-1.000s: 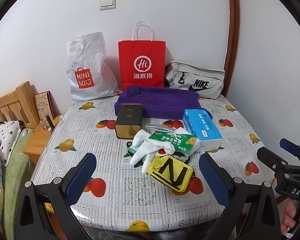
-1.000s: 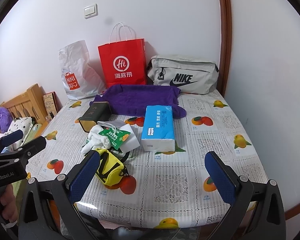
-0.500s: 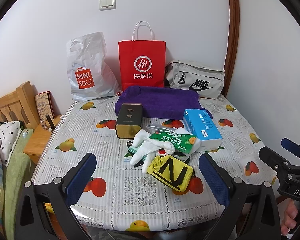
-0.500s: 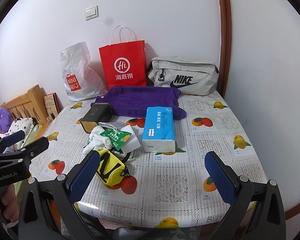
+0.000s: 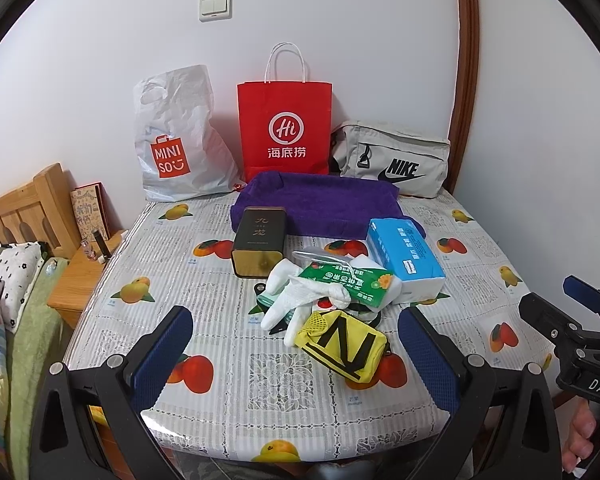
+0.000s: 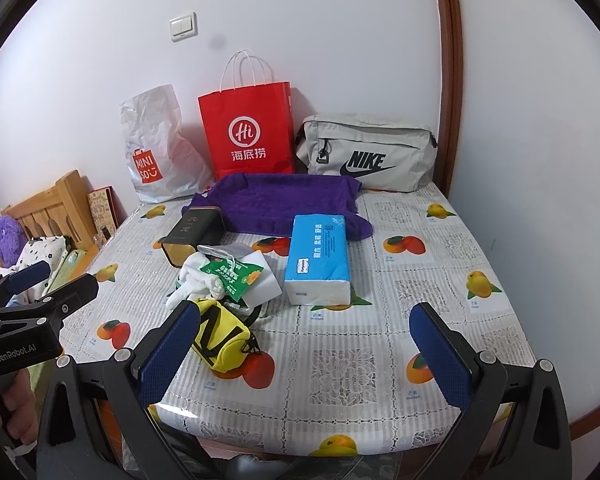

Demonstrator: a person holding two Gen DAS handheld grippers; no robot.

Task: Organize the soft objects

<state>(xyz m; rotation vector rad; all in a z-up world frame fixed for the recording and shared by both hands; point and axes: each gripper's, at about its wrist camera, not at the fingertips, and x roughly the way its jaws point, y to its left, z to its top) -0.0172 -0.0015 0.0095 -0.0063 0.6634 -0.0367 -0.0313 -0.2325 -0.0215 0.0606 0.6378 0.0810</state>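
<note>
Above the bench [image 5: 228,412], both released: left hand-held gripper [image 5: 296,354], right hand-held gripper [image 6: 318,350]; sorting seems unstarted, likely beginning with the yellow pouch [image 5: 346,344].

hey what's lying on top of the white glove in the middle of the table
A green packet lies across the white glove, covering its wrist end. The yellow pouch overlaps the fingertips nearest the camera. What lies beneath the glove is hidden, apart from a dark edge.

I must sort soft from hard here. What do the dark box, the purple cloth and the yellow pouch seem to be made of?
Dark box: probably metal, glossy, with a golden reflecting end.
Purple cloth: terry-like fabric, matte, fuzzy, folded.
Yellow pouch: woven fabric with a mesh panel, sagging softly.
</note>
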